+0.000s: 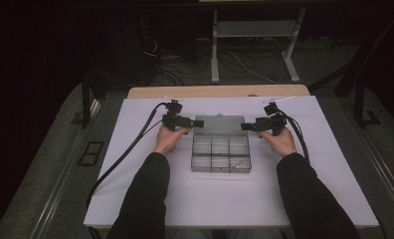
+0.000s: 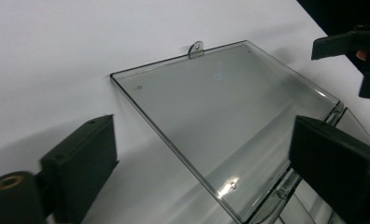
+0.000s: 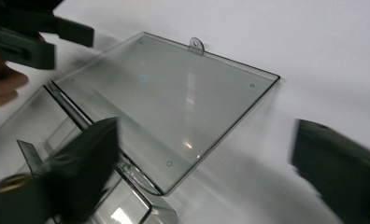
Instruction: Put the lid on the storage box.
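On the white table (image 1: 135,199), both grippers, left gripper (image 1: 197,123) and right gripper (image 1: 245,126), jaws apart and empty, are flanking the box's open lid (image 1: 220,121); next, gripping its edges.

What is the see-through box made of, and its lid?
The box looks like clear hard plastic, smooth and glossy: its dividers show through the walls. Its open lid seems the same plastic, faintly grey, with the white table cover visible through it and shiny light spots on top.

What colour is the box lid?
Clear, grey-tinted plastic lid, seen best in the left gripper view.
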The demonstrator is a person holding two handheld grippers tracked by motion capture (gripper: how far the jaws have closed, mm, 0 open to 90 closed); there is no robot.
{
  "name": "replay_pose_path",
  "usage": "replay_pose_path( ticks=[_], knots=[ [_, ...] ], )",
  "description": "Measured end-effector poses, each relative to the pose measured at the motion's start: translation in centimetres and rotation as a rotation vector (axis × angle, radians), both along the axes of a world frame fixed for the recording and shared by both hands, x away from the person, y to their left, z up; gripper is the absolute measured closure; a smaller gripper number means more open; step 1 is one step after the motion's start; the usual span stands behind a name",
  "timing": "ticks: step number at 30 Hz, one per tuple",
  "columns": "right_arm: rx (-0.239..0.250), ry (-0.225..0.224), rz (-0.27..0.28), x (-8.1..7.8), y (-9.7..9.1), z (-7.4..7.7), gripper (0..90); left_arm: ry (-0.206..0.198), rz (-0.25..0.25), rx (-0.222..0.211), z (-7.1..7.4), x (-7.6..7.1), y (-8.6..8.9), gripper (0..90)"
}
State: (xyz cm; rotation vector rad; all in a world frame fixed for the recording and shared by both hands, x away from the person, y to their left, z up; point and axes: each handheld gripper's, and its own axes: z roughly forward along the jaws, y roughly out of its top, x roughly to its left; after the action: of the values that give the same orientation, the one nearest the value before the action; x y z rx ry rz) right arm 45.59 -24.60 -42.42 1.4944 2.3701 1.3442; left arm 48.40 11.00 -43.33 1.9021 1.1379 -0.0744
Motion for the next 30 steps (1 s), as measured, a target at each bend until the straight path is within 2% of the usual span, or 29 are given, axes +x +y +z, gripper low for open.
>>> replay_pose_path(
  ticks=[5, 8, 11, 15, 19, 23, 26, 30],
  knots=[
    [0.005, 0.027, -0.036, 0.2, 0.1, -0.3, 23.4, 0.014, 0.000, -0.016, -0.6, -0.1, 0.2, 18.1],
    [0.004, 0.041, -0.032, 0.2, 0.3, -0.6, 27.1, 0.030, 0.011, -0.034, -1.1, -0.1, 0.5, 21.9],
    [0.010, 0.060, -0.031, 0.3, 0.5, -1.0, 30.9, 0.045, 0.006, -0.029, -1.4, -0.1, 0.6, 25.4],
    [0.012, 0.075, -0.032, 0.4, 0.8, -1.3, 33.5, 0.067, -0.001, -0.053, -1.8, -0.2, 0.8, 31.3],
    [0.014, 0.077, -0.030, 0.4, 1.1, -1.4, 34.3, 0.103, -0.001, -0.088, -2.0, -0.2, 1.0, 34.5],
    [0.020, 0.087, -0.035, 0.4, 1.2, -1.6, 34.5, 0.126, -0.028, -0.120, -2.2, -0.2, 1.1, 38.2],
    [0.024, 0.096, -0.034, 0.4, 1.3, -1.7, 34.8, 0.135, -0.039, -0.145, -2.1, -0.4, 0.9, 41.7],
    [0.040, 0.101, -0.035, 0.4, 1.2, -1.9, 34.9, 0.138, -0.042, -0.149, -2.2, -0.4, 1.0, 43.5]
  ],
)
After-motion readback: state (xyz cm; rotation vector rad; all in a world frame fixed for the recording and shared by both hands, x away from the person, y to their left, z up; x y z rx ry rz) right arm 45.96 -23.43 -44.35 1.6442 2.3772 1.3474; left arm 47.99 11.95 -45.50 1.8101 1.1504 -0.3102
